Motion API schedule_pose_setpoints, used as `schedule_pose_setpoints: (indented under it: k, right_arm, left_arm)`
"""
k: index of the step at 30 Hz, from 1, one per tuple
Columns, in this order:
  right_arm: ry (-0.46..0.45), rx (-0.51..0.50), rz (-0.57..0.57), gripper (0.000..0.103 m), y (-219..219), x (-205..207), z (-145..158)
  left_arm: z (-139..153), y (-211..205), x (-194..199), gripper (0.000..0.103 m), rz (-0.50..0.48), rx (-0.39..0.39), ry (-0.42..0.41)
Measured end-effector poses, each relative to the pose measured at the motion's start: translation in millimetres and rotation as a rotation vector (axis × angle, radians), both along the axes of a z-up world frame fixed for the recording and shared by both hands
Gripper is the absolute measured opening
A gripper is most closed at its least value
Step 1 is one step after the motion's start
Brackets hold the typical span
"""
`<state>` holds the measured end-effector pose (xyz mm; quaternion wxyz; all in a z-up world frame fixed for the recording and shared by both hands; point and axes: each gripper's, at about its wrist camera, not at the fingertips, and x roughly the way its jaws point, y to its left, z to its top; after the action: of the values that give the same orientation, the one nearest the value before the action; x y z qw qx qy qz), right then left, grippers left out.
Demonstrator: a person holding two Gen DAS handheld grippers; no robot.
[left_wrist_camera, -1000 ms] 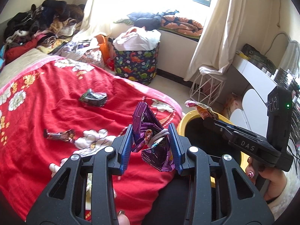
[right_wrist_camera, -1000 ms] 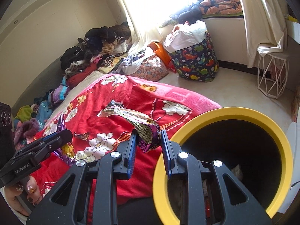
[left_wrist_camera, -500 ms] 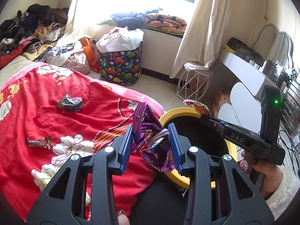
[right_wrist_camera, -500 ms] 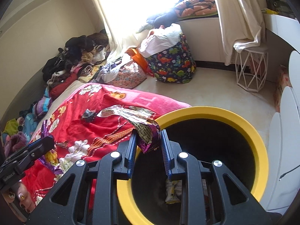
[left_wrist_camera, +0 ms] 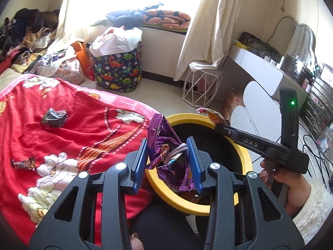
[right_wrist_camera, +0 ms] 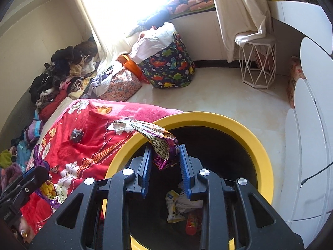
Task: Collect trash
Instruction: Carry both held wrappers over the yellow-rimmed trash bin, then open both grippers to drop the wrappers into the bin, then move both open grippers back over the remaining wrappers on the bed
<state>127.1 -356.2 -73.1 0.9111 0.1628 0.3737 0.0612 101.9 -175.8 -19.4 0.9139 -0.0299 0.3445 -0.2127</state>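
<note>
My left gripper (left_wrist_camera: pixel 167 162) is shut on a crumpled purple snack bag (left_wrist_camera: pixel 166 152) and hangs over the near rim of the yellow-rimmed black bin (left_wrist_camera: pixel 241 145). My right gripper (right_wrist_camera: pixel 164 163) is shut on a long foil wrapper (right_wrist_camera: pixel 158 137) directly above the bin's (right_wrist_camera: pixel 256 143) opening. In the left wrist view the right gripper (left_wrist_camera: pixel 220 126) reaches over the bin from the right, its wrapper (left_wrist_camera: pixel 212 114) sticking out. Inside the bin lie wrappers (right_wrist_camera: pixel 177 204) and a red tube (right_wrist_camera: pixel 192 225). A dark wrapper (left_wrist_camera: pixel 54 117) and a small candy wrapper (left_wrist_camera: pixel 22 163) lie on the red bedspread (left_wrist_camera: pixel 72 137).
A dinosaur-print hamper (left_wrist_camera: pixel 117 70) stands on the floor by the window. A white wire stool (left_wrist_camera: pixel 199 89) and a white desk (left_wrist_camera: pixel 264 70) are to the right. Clothes (right_wrist_camera: pixel 62 75) are piled at the bed's far end. A person's hand (left_wrist_camera: pixel 287 187) holds the right gripper.
Both grippers have swung right from above the bedspread to the bin, still holding their wrappers. The bin's inside now shows under the right gripper.
</note>
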Motion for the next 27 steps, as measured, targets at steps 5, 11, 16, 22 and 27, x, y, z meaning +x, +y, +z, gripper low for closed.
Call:
schedule_pose_setpoints:
  k: [5,11,16,22,27]
  right_arm:
    - [0.022,0.021,-0.024,0.026,-10.7,1.4,-4.6]
    - [0.027,0.055,-0.041,0.026,-22.2,0.7,-5.9]
    - [0.026,0.096,-0.066,0.042,-32.2,-2.6,-5.8]
    - [-0.001,0.106,-0.099,0.058,-40.1,-6.4,-2.8]
    - [-0.056,0.06,-0.093,0.072,-33.7,-10.6,4.5]
  left_arm:
    - [-7.3,-16.6,4.4,0.03,-0.042,0.014,0.018]
    - [-19.4,-32.9,13.5,0.032,-0.094,0.026,0.051]
    - [-29.7,-46.9,20.3,0.038,-0.14,0.034,0.069]
    - [-33.5,-52.0,22.9,0.08,-0.157,0.027,0.065]
    - [-28.8,-41.3,22.0,0.091,-0.116,0.017,0.038]
